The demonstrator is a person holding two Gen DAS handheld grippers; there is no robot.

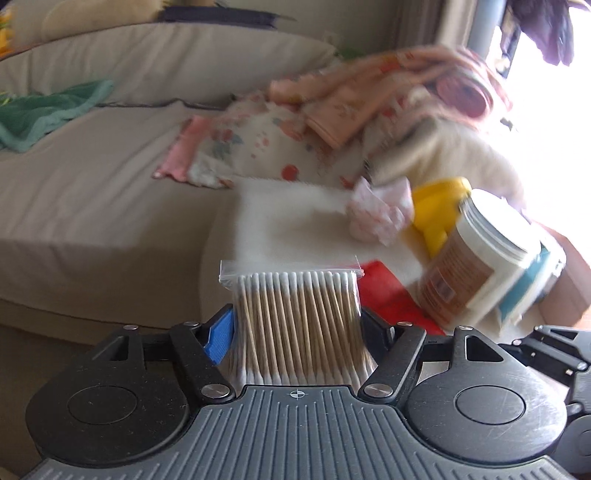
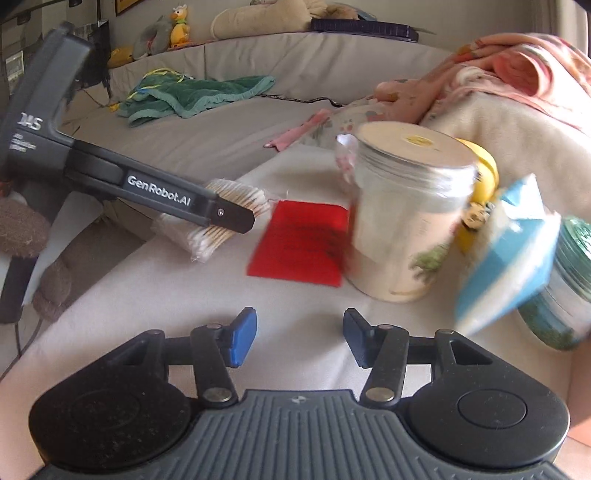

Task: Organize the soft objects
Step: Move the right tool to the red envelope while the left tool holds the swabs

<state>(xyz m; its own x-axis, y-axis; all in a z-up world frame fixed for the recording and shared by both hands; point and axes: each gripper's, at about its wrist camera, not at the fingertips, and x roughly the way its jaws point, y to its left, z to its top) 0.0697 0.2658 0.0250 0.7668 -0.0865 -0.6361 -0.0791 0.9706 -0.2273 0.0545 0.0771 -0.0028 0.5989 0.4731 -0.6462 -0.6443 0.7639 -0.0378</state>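
Left claw (image 1: 295, 325) grips swabs (image 1: 295, 317) (jar (image 1: 480, 258) beside).

Home living room, probably, beige sofa (image 2: 229, 122), plush toys (image 2: 177, 29) along its back, floral blankets (image 1: 369, 96) heaped.

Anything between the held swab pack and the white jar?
Only the red packet, flat on the white cloth, lies between the swab pack and the jar. The right wrist view shows it best.
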